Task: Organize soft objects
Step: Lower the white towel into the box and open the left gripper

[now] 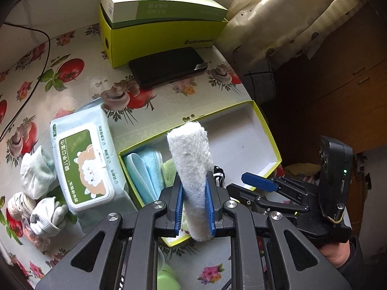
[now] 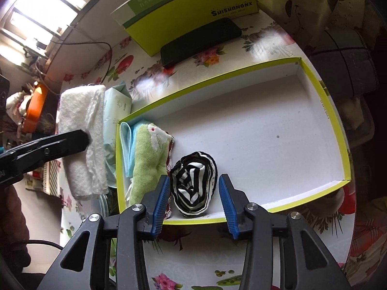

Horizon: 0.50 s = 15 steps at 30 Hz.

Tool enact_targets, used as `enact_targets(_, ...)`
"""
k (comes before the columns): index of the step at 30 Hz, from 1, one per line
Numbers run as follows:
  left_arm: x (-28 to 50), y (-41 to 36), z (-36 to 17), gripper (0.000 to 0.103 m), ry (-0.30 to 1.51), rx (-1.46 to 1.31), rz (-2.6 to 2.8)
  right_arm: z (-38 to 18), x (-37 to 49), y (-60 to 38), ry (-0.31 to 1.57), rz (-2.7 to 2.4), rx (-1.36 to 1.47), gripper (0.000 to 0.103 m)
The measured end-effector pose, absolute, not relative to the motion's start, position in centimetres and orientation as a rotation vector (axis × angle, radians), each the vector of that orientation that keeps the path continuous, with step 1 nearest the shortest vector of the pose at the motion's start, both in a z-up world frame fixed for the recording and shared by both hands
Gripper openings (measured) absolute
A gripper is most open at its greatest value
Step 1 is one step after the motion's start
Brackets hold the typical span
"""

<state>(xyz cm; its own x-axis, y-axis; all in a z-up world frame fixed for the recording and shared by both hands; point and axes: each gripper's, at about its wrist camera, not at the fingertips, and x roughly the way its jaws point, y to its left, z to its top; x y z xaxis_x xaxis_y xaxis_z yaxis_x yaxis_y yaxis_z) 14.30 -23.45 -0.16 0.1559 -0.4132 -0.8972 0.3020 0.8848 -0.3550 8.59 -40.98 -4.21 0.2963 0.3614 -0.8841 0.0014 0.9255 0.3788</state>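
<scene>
left gripper [image 1: 196,207] clamps white towel roll [image 1: 191,159] | right gripper [image 2: 193,198] apart, straddling striped sock [image 2: 193,183] in tray [image 2: 324,111]

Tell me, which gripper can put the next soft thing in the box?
Probably the left gripper: it is shut on the white towel, above the box. The right gripper stands open and empty around the striped sock.
</scene>
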Motion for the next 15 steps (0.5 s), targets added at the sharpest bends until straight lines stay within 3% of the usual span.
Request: enact_targets(15, 17.1, -27.6, -4.3, 0.019, 1.427, -0.209, -0.536, -3.7, 7.3, -43.6, 1.235, 0.184, 0.381, 0.041)
